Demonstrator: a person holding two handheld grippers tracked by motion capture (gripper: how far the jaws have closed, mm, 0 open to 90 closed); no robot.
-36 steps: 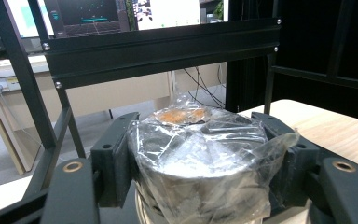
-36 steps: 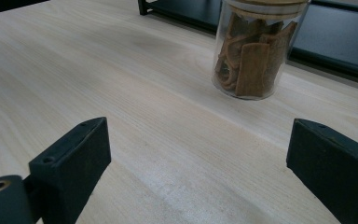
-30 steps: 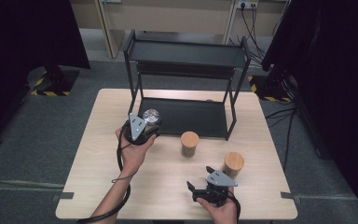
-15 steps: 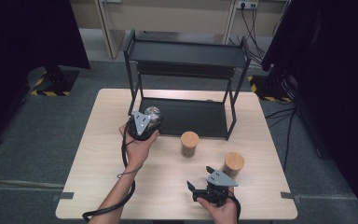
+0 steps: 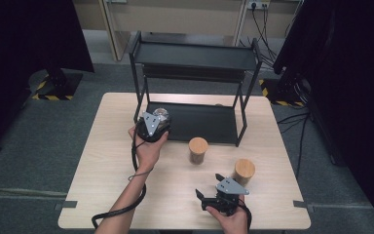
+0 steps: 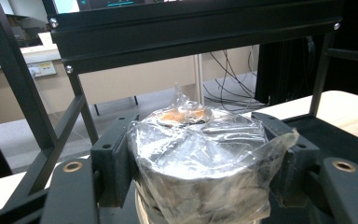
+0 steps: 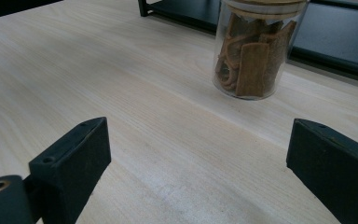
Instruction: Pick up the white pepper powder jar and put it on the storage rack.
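Left claw (image 6: 200,154) around film-wrapped jar (image 6: 200,163), contents obscured by wrap.

A pale wooden table (image 5: 107,161) is standing on grey carpet, its grain running lengthwise in the right gripper view. At its far edge a black metal rack (image 5: 195,58) with 2 shelves is sitting on 4 thin legs, the lower shelf (image 5: 204,124) lying just above the tabletop. 2 glass jars with wooden lids are resting directly on the table in front of the rack: 1 jar (image 5: 197,150) near the middle (brown sticks or bark pieces are showing through the glass in the right gripper view), the other jar (image 5: 244,171) standing to its right, nearer the person.
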